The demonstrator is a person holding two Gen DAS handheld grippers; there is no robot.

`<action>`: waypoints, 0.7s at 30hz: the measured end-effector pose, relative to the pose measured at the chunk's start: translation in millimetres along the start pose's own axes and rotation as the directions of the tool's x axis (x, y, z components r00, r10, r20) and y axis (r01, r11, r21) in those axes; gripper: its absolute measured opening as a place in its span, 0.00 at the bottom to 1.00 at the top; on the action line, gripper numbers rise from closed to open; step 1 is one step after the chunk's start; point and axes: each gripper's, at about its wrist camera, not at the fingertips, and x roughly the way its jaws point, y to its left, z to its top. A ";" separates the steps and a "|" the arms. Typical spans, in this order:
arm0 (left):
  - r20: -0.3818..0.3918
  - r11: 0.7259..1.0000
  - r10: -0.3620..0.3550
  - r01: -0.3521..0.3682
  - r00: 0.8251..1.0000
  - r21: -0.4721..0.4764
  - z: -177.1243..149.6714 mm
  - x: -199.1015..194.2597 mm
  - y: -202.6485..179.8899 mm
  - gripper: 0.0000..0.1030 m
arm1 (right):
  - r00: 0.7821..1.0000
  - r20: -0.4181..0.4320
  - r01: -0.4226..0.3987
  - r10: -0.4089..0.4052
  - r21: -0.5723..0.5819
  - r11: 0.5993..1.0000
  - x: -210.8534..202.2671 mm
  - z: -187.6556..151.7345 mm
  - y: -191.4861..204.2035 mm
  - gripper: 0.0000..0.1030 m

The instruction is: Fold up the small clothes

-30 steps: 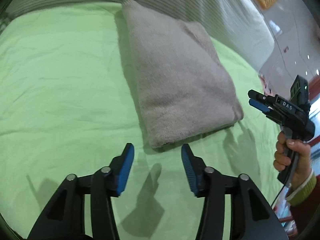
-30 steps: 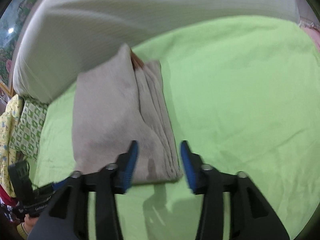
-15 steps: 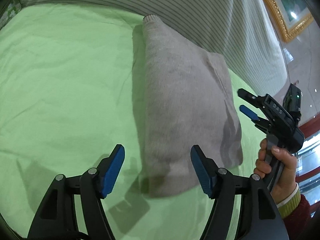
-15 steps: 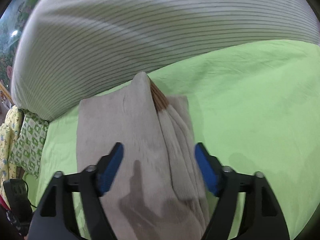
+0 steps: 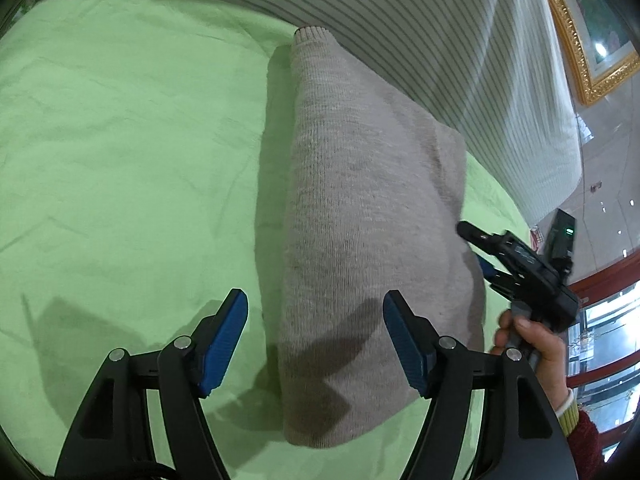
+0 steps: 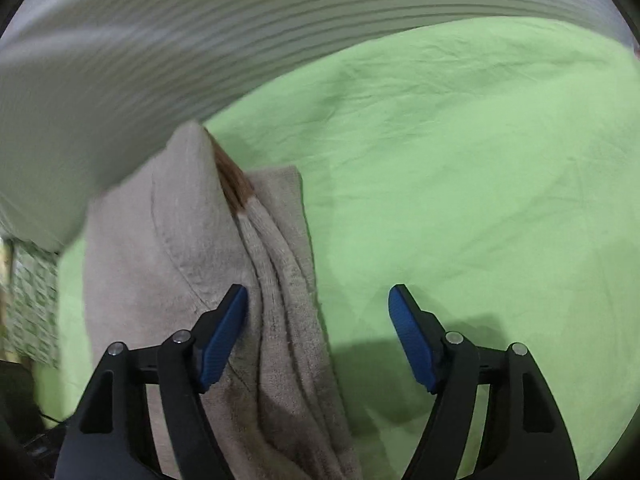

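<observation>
Beige knit sweater – lime-green sheet – grey-striped pillow.

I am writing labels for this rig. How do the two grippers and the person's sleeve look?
Both the left gripper and the right gripper have black, angular fingers with silver pivot pins and blue ribbed pads. The sleeve is dark red, with a yellow-green and white cuff.

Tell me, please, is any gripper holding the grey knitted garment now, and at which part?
Nothing is held. The left gripper is open above the folded grey sweater. The right gripper is closing slightly over its layered edge, pads not pressing the cloth.
</observation>
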 end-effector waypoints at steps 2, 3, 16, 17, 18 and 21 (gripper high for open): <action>-0.003 1.000 -0.007 0.007 1.000 -0.010 3.1 0.8 3.6 0.69 | 1.000 0.003 -0.003 0.003 -0.019 1.000 -8.6 -1.1 4.7 0.71; -0.008 1.000 -0.009 0.009 1.000 -0.015 5.7 2.0 5.3 0.69 | 0.999 0.019 -0.035 0.035 -0.017 0.999 -16.3 -1.7 6.4 0.71; -0.013 0.999 -0.028 0.028 1.000 -0.032 14.0 12.9 5.7 0.77 | 0.994 -0.085 -0.077 0.069 -0.101 0.992 -7.0 -24.9 7.1 0.71; -0.016 0.999 -0.033 0.032 0.999 -0.033 14.7 14.1 5.2 0.78 | 0.994 -0.072 -0.084 0.078 -0.090 0.992 -6.0 -24.4 0.8 0.67; -0.020 0.999 -0.038 0.037 0.999 -0.033 15.3 15.5 5.2 0.78 | 0.993 -0.069 -0.103 0.098 -0.072 0.992 -4.4 -21.3 -6.5 0.65; -0.025 0.999 -0.041 0.041 0.999 -0.027 16.7 21.3 4.9 0.80 | 0.989 -0.069 -0.137 0.134 -0.038 0.990 -8.6 -21.0 -16.9 0.62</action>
